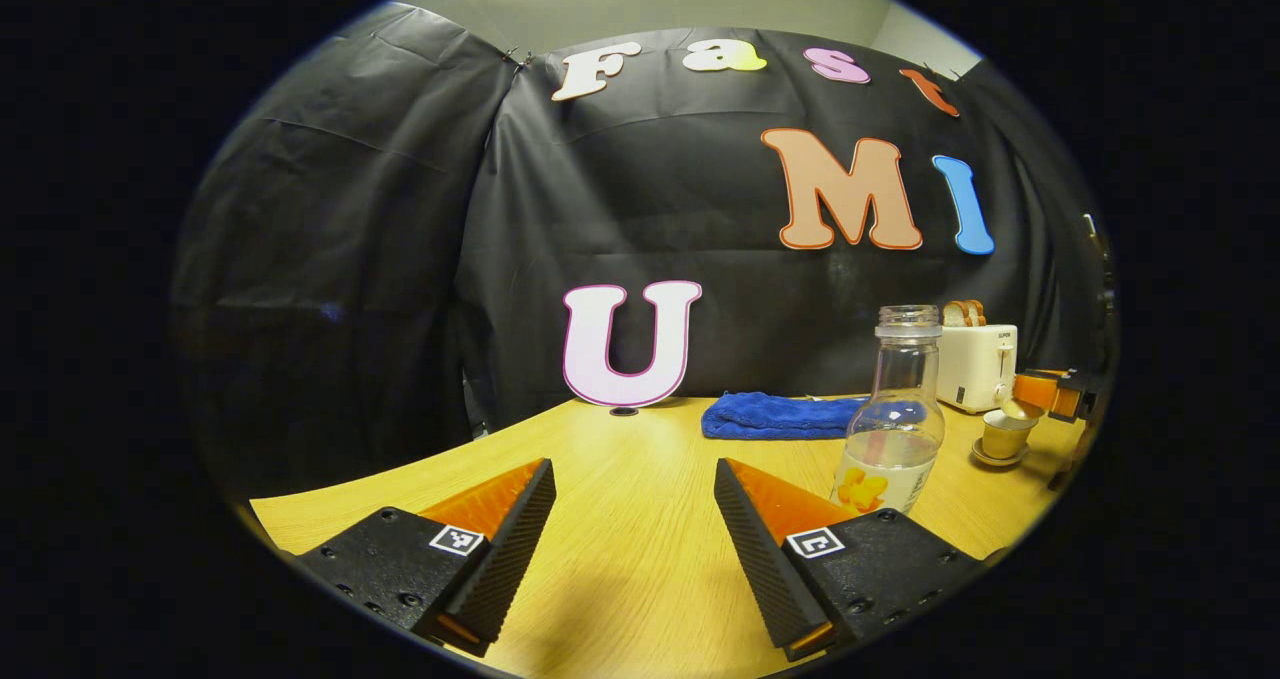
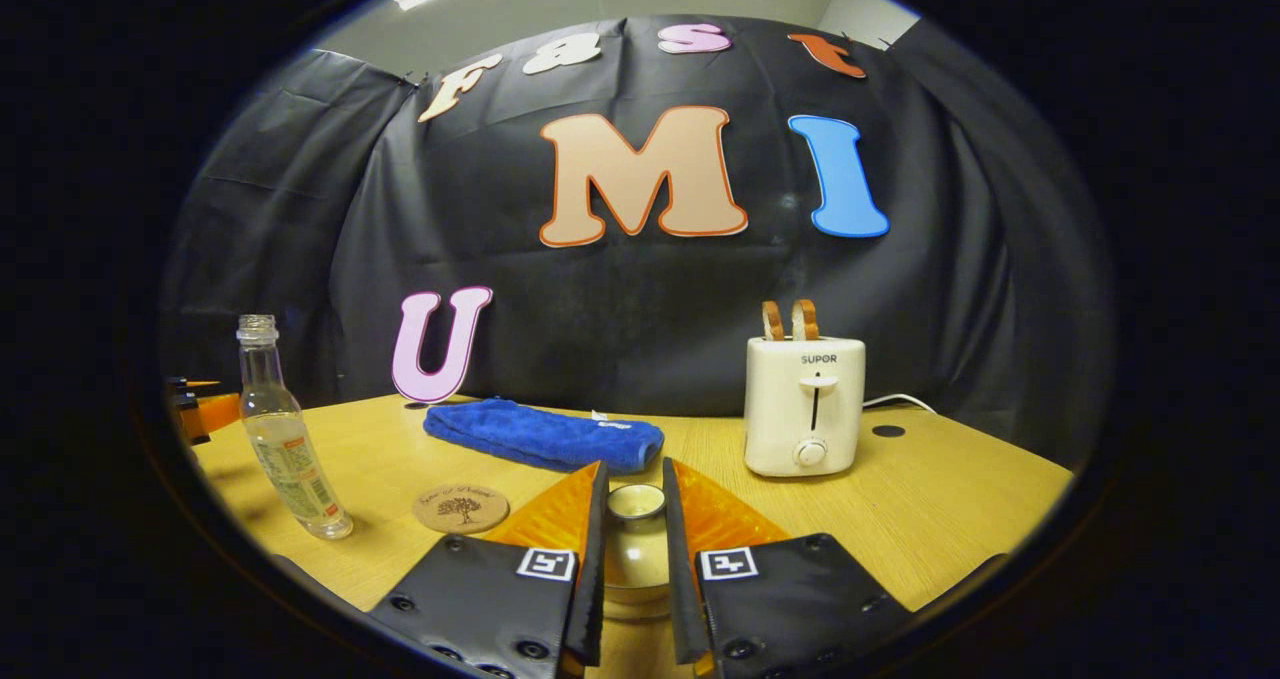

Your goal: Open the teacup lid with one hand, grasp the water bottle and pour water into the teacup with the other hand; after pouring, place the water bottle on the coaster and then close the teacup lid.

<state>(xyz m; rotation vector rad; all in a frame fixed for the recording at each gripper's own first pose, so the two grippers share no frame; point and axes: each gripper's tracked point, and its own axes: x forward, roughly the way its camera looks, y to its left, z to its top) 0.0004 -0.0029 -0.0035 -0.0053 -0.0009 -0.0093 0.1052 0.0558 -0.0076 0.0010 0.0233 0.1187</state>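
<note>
Woodgrain table: right claw pinches round lid knob; left claw wide beside clear bottle.

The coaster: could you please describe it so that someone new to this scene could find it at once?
On the wooden table, look in front of the folded blue towel. The coaster lies flat there, between the water bottle and the right gripper. It is the only flat round disc, with a tree printed on it.

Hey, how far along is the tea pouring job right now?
Nothing is finished. In hand: the right gripper grips the teacup lid. The left gripper is open, short of the water bottle. Still to do: pouring, setting it on the coaster, closing.
</note>
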